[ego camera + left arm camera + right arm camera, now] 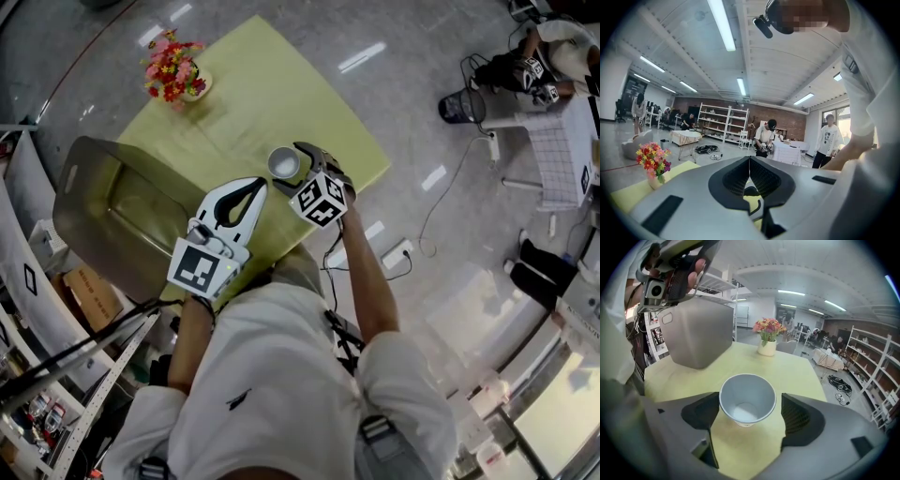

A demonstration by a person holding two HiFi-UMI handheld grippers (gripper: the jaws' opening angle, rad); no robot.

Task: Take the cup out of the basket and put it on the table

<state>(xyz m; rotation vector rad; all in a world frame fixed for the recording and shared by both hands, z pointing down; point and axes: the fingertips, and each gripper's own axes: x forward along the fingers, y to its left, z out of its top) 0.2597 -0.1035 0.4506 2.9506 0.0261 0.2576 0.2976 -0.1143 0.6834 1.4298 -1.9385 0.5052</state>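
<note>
A pale, smooth cup (747,401) is shown standing upright on the table (272,84), out of the basket, with its round mouth up and nothing seen inside. It tapers from a wide rim to a small flat base, so its long axis runs straight up and down. The right claw (750,417) is spread wide around it, one jaw on each side, angled down from the person's side. The ribbed dark pads are held just off the rim and do not appear to press on it, so the cup seems to be let go and to rest on its own base. The right claw is by far the nearer one. By judgement, the cup lies straight ahead between the jaws, so a clean pull straight back is called for and a sideways drift could tip it. The left claw (750,164) is held back near the person, its tips brought together with nothing gripped. The table is covered by a matte yellow-green cloth. The basket (103,202), a grey, hard-walled rectangular tub with rounded corners and handle slots, sits well to the left of the cup. A small vase of red and pink flowers (173,70) stands at the far corner.
</note>
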